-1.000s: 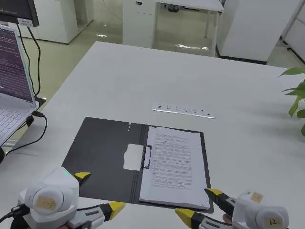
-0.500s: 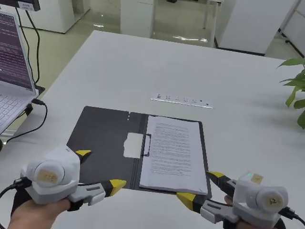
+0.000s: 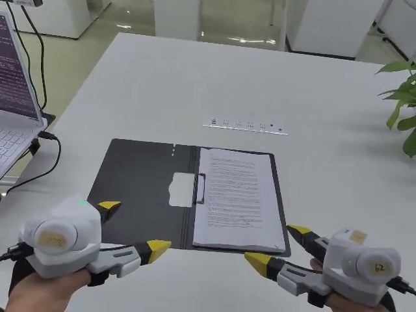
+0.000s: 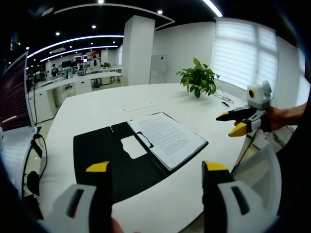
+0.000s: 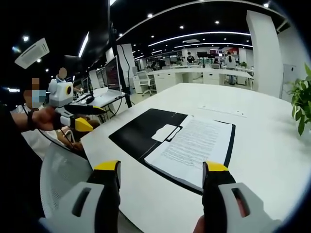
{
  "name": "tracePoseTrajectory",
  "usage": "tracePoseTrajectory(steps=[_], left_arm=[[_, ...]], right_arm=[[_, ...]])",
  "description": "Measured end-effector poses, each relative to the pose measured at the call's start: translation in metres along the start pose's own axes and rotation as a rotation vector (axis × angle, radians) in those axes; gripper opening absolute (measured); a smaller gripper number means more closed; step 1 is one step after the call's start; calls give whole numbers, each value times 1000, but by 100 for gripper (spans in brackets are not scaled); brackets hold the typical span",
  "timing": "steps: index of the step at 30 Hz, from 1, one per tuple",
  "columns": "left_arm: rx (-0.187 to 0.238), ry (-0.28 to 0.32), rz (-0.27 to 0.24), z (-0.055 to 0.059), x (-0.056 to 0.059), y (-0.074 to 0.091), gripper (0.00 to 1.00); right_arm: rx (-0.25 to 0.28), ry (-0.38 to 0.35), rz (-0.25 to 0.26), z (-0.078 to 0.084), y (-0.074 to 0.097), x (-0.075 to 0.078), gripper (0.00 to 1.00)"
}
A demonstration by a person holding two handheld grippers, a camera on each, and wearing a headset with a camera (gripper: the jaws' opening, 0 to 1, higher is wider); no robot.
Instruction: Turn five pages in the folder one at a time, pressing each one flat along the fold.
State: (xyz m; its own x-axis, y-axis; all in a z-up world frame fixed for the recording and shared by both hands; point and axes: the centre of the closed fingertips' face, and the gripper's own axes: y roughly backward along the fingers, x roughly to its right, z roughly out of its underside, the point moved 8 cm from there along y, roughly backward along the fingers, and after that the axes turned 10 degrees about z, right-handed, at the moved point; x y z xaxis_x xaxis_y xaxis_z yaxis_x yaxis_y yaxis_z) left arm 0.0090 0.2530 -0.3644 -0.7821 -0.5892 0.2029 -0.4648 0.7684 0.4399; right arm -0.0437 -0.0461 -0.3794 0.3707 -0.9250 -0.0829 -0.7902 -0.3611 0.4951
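A black folder (image 3: 140, 188) lies open on the white table, its stack of printed pages (image 3: 235, 197) clipped on the right half. The same folder (image 4: 121, 155) and pages (image 4: 165, 138) appear in the left gripper view; the folder (image 5: 141, 131) and pages (image 5: 194, 145) lie ahead in the right gripper view. My left gripper (image 3: 133, 227) is open at the folder's near left corner, held above the table. My right gripper (image 3: 279, 247) is open just off the near right corner of the pages. Neither holds anything.
A laptop (image 3: 13, 110) with a cable (image 3: 39, 162) sits at the table's left edge. A power socket strip (image 3: 245, 125) is set into the table beyond the folder. A green plant (image 3: 400, 104) stands at the right. A white chair (image 5: 68, 170) sits near the table edge.
The head camera has tilted, so the folder sits higher in view. Both grippers have risen a little and stay open near the folder's near corners.
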Motion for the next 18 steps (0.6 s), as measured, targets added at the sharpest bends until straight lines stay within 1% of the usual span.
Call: tracePoseTrajectory(steps=[4,9,14,18], left_arm=[[-4,-1,0,2,-1,2,75],[-8,-2,1,3,-2,5,75],[-11,-6,10,4,-1,6,76],[-20,-10,17,6,-1,7,76]], right_arm=[[-2,-1,2,1,0,-2,67],[3,-7,8,1,1,0,68],[5,-7,5,0,2,1,69],[-5,-2,1,3,2,2,70]])
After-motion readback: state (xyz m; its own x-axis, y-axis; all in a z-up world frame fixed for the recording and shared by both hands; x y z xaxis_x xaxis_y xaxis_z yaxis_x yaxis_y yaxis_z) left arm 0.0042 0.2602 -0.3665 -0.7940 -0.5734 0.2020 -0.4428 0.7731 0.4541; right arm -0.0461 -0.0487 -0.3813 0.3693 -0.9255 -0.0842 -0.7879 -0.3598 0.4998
